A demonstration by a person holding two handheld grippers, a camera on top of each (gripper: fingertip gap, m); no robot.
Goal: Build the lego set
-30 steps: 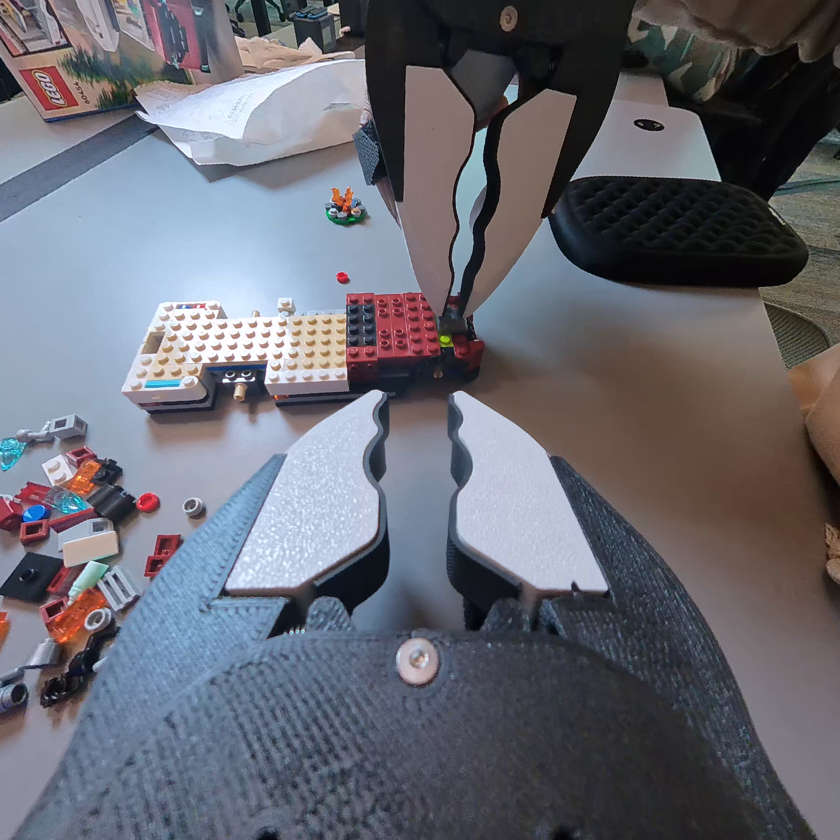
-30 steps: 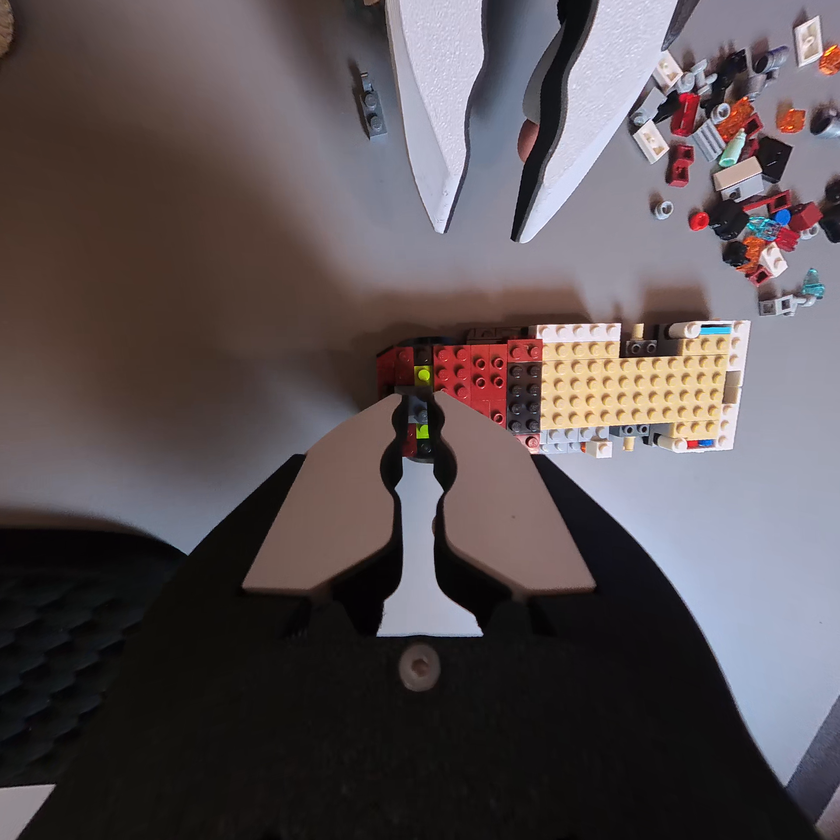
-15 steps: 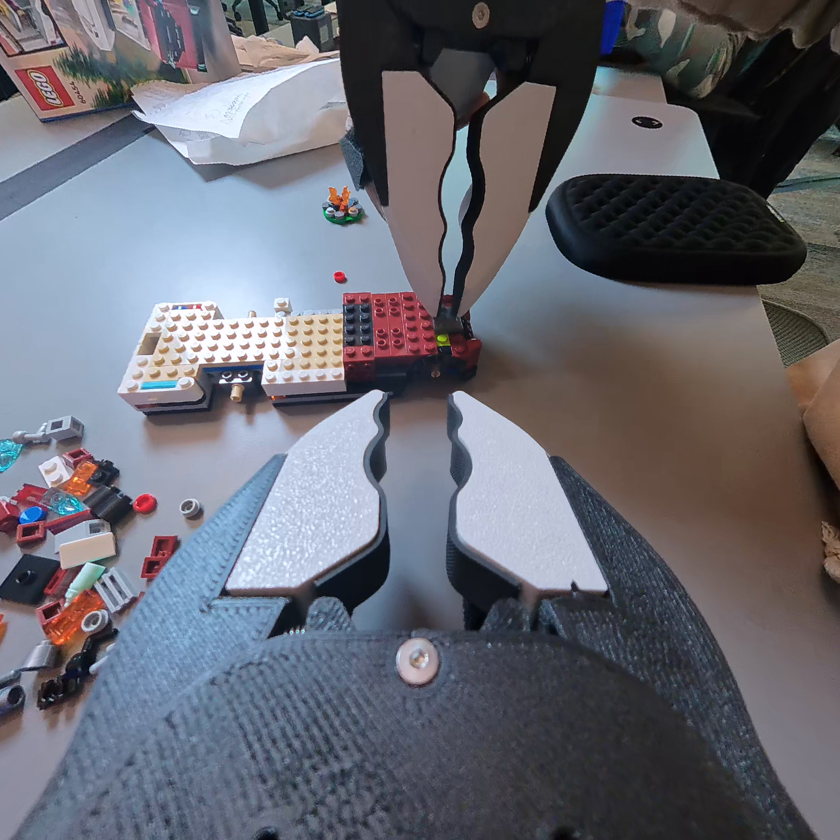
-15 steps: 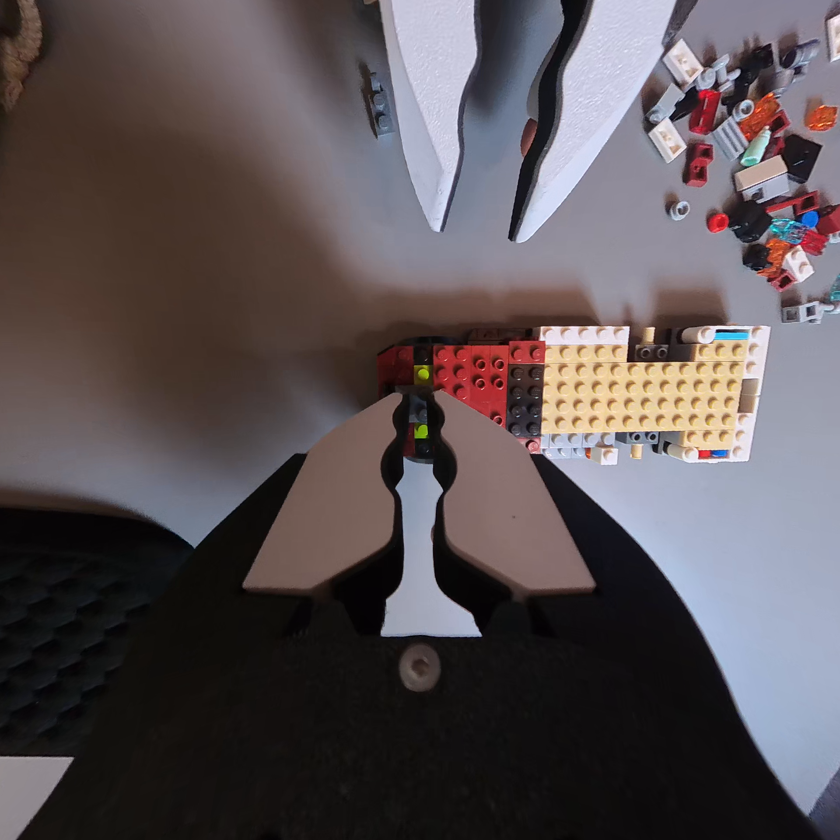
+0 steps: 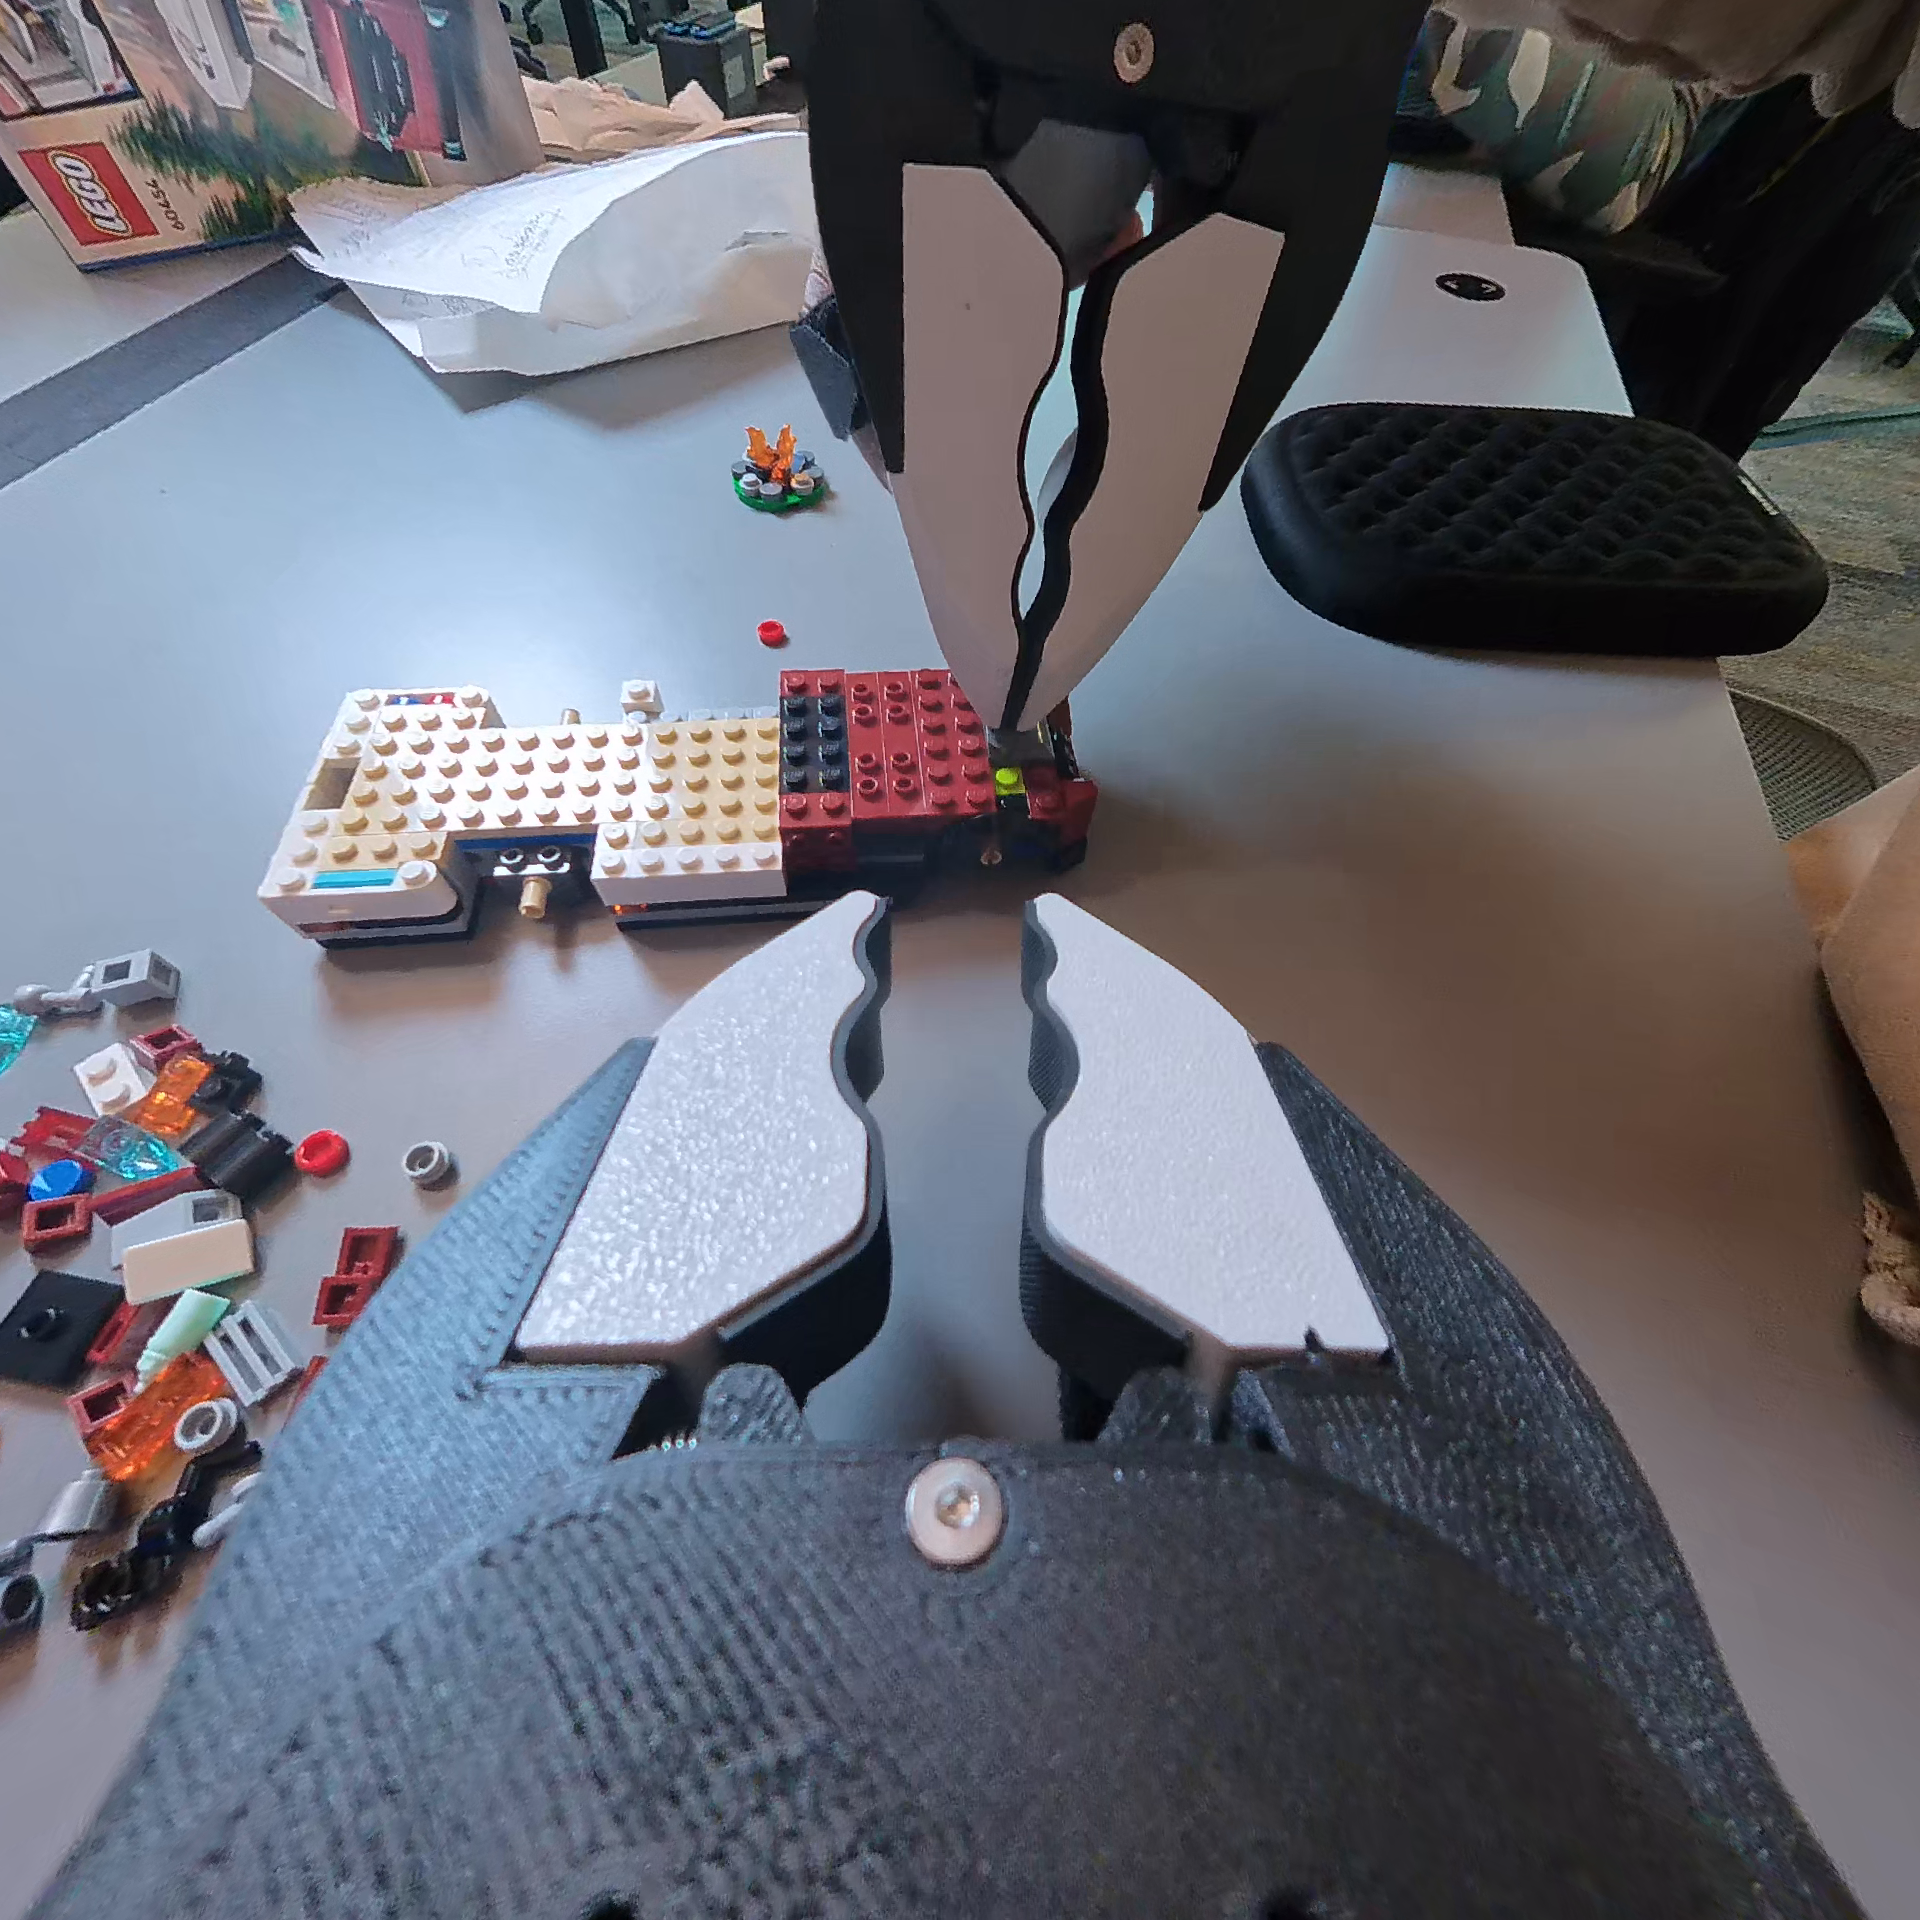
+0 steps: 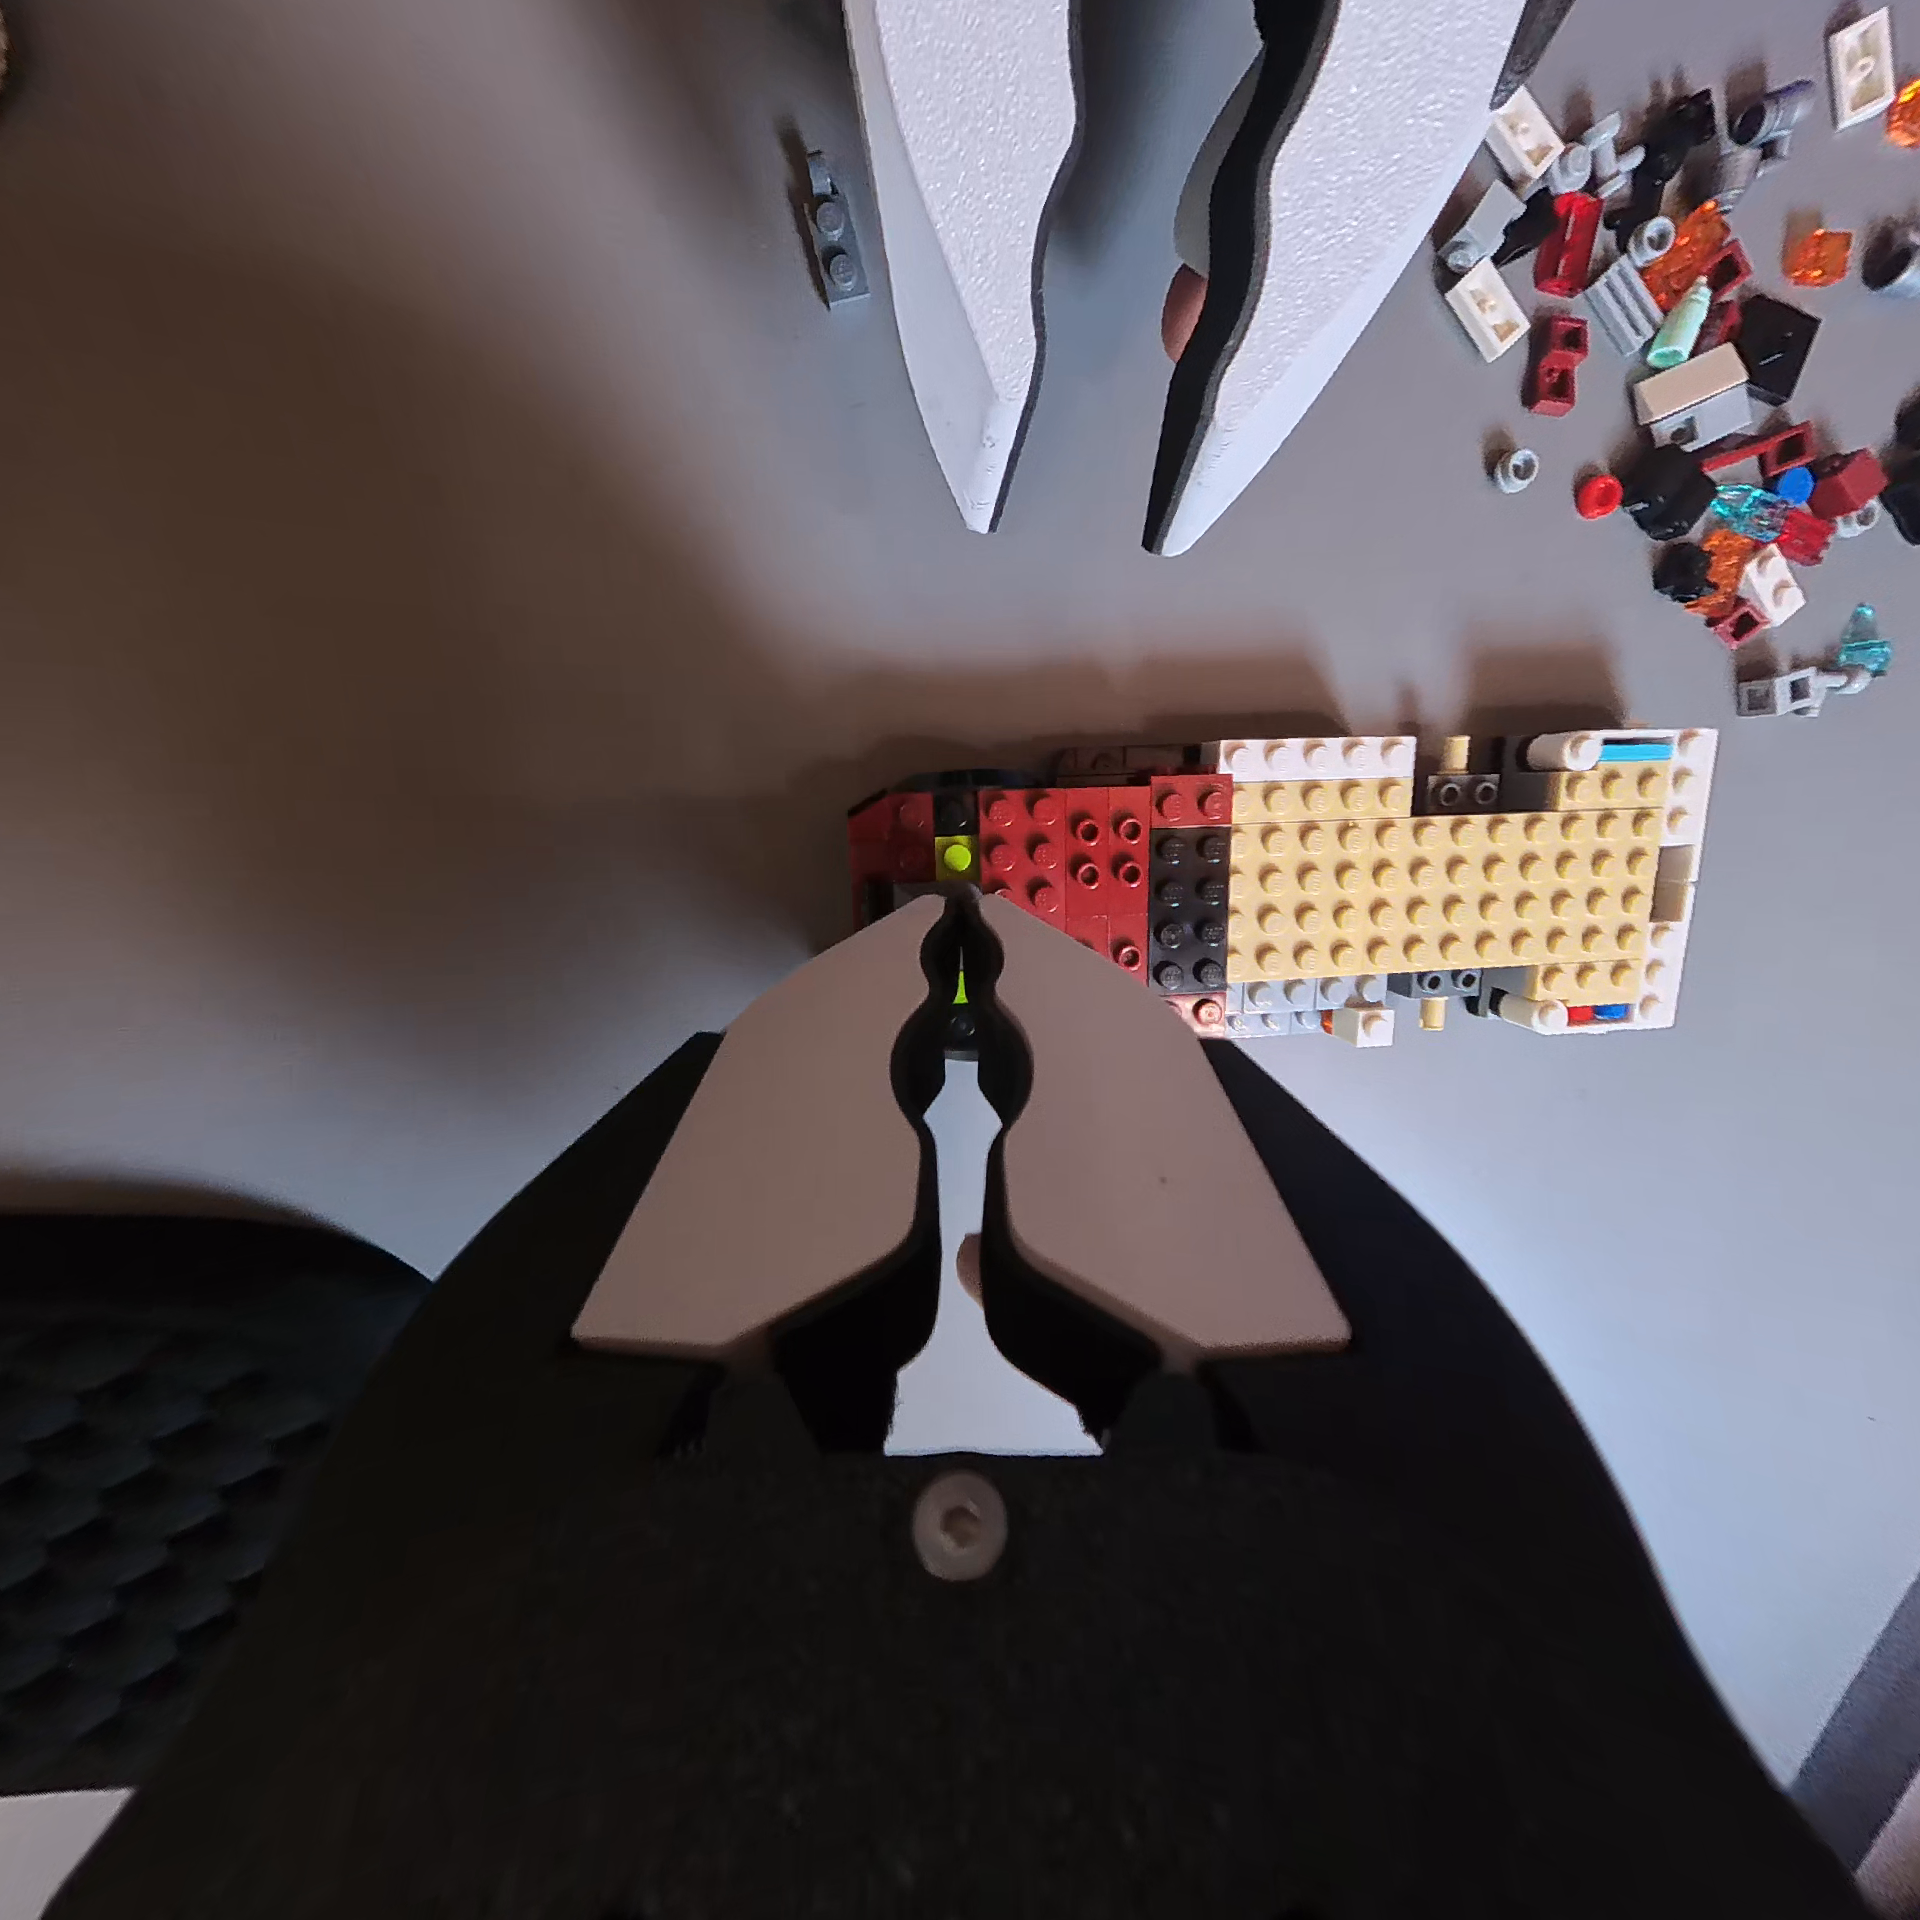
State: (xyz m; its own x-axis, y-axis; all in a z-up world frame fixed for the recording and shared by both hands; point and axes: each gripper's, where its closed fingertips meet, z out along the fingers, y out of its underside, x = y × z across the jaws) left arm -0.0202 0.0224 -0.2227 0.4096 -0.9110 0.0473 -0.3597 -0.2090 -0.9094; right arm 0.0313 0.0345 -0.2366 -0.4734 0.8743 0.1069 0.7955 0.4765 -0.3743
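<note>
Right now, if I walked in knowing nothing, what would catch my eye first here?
Probably the long toy-brick model lying mid-table, tan and white at one end, dark red at the other. The right gripper comes down on its red end with fingertips pinched together beside a lime-green stud, while the left gripper hangs open just short of the model. Loose bricks lie scattered to the left.

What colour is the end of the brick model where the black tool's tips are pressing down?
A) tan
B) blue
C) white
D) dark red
D. The right tool has its closed tips on the dark red end of the brick model, beside a lime-green stud; the tan and white parts lie at the other end.
</note>
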